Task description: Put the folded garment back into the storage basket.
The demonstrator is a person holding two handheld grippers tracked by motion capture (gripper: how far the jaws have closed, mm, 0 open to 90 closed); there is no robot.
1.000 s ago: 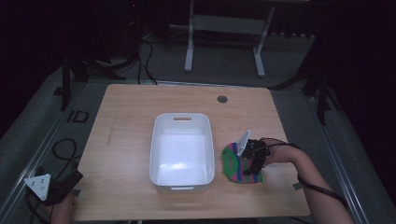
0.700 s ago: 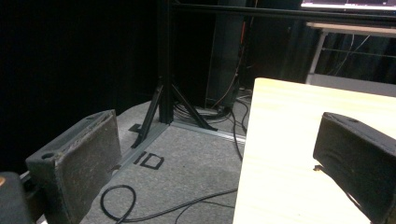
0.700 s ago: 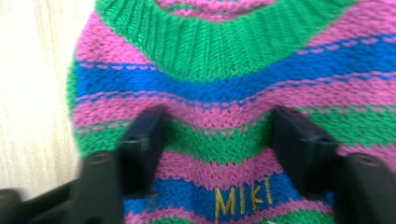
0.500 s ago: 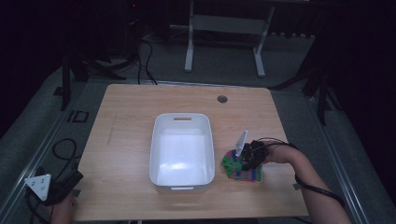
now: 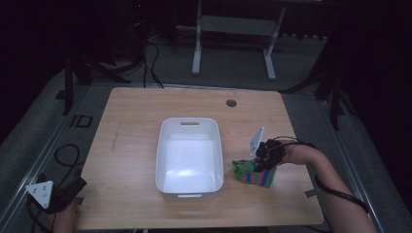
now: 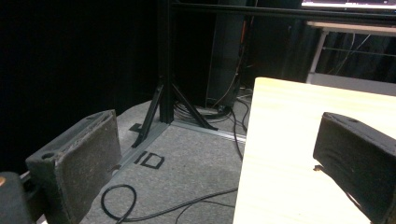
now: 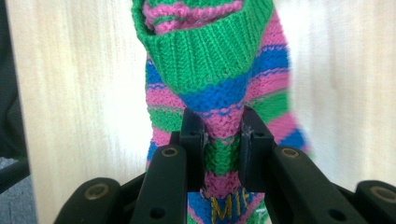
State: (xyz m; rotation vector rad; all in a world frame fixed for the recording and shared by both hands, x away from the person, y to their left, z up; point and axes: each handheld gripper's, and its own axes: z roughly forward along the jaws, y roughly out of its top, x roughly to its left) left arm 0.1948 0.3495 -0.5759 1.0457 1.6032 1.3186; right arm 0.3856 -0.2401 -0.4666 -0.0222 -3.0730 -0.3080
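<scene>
Counter of pale wood carries a white tub at its middle. Just right of the tub, a knitted sock striped green, pink and blue hangs bunched, its ribbed green cuff folded over. The right claw has just been closing and now pinches the sock's striped knit. The left claw stands spread wide at the counter's left edge.

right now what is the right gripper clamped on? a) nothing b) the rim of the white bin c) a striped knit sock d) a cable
c: in the right gripper view the right gripper has both jaws pinching the striped knit sock beside the white bin.
</scene>
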